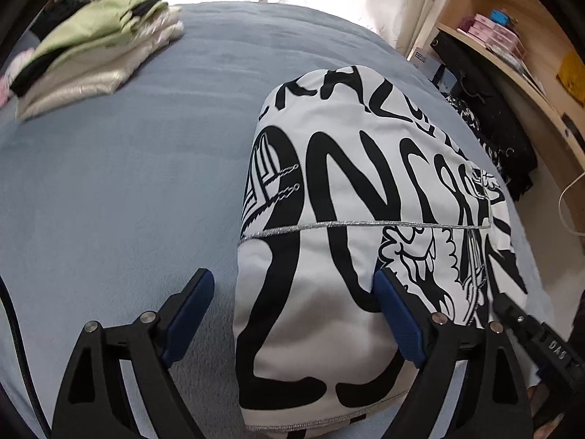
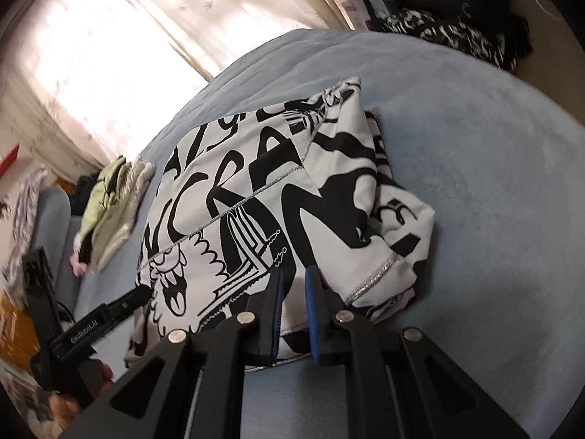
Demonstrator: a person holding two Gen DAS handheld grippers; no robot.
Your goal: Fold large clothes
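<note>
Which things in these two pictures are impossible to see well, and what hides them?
- Left wrist view: the garment's near hem is cut off by the bottom edge and the left gripper.
- Right wrist view: whether the right gripper pinches cloth; its fingers hide the contact.
- Right wrist view: the stack of folded clothes is blurred and small.
- Left wrist view: the shelf items are too small to name.

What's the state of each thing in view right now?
black-and-white printed garment: folded into a compact block on the blue bedspread, near hem between right tool's pads.
left tool: open, straddling the garment's near left edge, gripping nothing.
right tool: shut on the garment's near hem.
stack of clothes: folded, piled at the bed's far corner.
curtains: drawn, backlit.
</note>
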